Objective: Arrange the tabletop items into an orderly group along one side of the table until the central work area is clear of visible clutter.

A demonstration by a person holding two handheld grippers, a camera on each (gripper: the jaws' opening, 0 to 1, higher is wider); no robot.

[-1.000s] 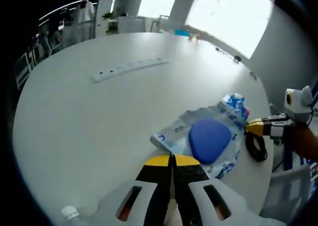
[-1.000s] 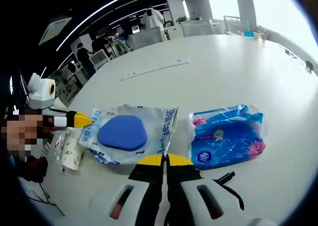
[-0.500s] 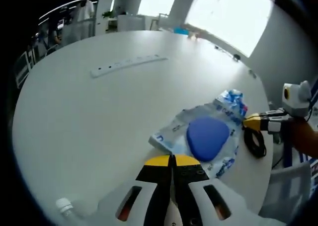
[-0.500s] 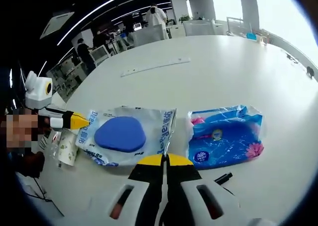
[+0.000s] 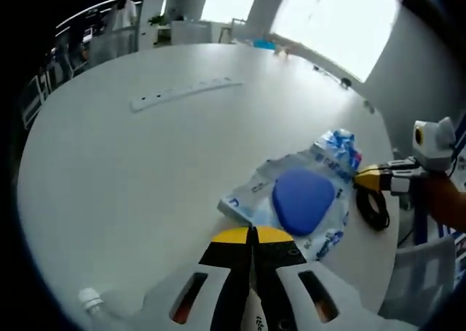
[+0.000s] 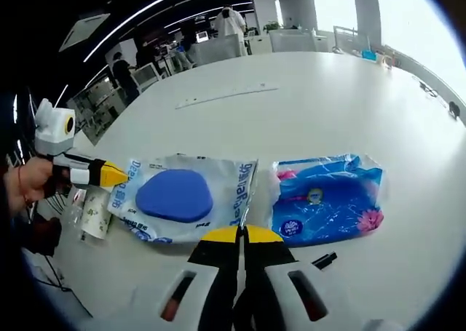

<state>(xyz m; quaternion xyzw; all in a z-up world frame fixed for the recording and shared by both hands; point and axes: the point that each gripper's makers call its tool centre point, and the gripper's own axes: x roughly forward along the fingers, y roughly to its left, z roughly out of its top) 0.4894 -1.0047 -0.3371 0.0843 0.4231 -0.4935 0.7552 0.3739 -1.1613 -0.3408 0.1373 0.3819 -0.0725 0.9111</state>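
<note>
A wet-wipes pack with a blue oval lid (image 5: 302,200) (image 6: 177,196) lies flat on the round white table (image 5: 145,164). A blue tissue pack (image 6: 325,206) (image 5: 339,152) lies right beside it. My left gripper (image 5: 253,234) is shut and empty, just short of the wipes pack; in the right gripper view its yellow tip (image 6: 111,175) sits at the pack's left edge. My right gripper (image 6: 240,233) is shut with nothing in it, near the gap between the two packs; in the left gripper view it (image 5: 368,177) rests by the tissue pack.
A white power strip (image 5: 182,93) (image 6: 226,96) lies across the far part of the table. A black cable (image 5: 375,207) (image 6: 324,260) is coiled near the edge. A small plastic bottle (image 6: 91,214) (image 5: 91,300) lies by the left gripper. Desks and people stand in the background.
Both views have drifted a little, so the cameras moved slightly. The packs, cable and power strip lie where they were, and both grippers stay shut.
</note>
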